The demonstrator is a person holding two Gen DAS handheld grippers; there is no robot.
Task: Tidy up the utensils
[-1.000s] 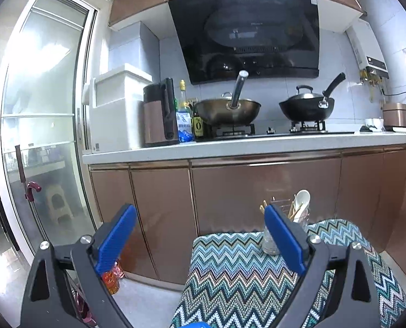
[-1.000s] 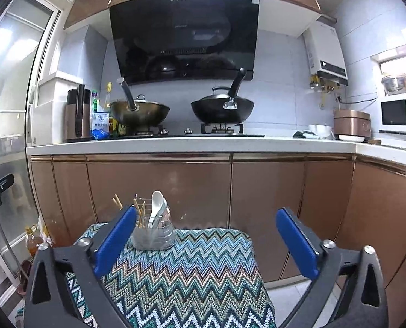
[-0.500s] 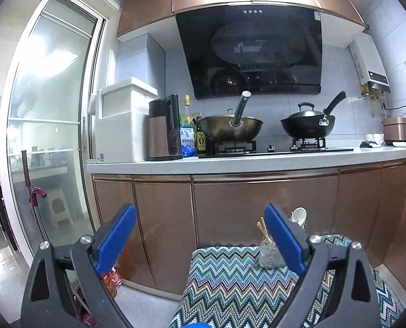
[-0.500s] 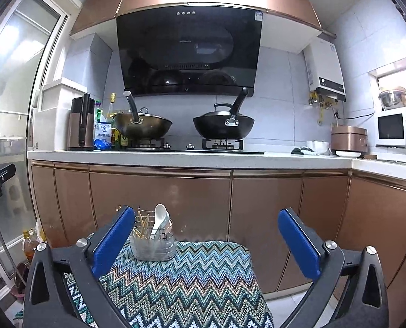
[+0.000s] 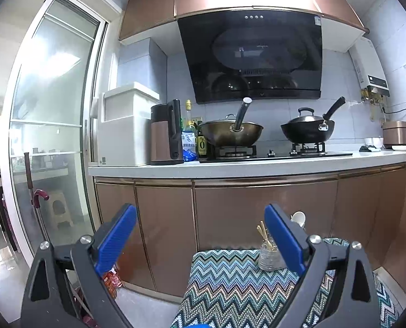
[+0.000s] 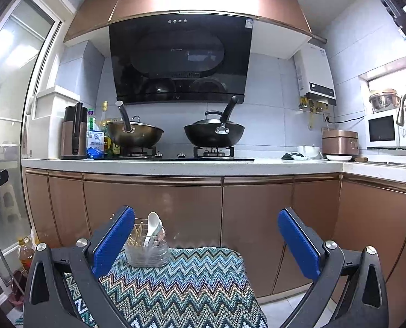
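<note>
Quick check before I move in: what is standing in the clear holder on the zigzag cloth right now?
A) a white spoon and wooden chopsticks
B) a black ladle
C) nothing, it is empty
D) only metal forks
A: in the right wrist view the clear holder on the zigzag cloth has a white spoon and wooden chopsticks standing in it.

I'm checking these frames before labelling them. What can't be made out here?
- Clear glass utensil holder: left wrist view, right side hidden behind the left gripper finger.
- White ceramic spoon and wooden chopsticks: right wrist view, too small to count.
- Zigzag-patterned cloth: near end cut off by the bottom edge, partly behind the right gripper.
</note>
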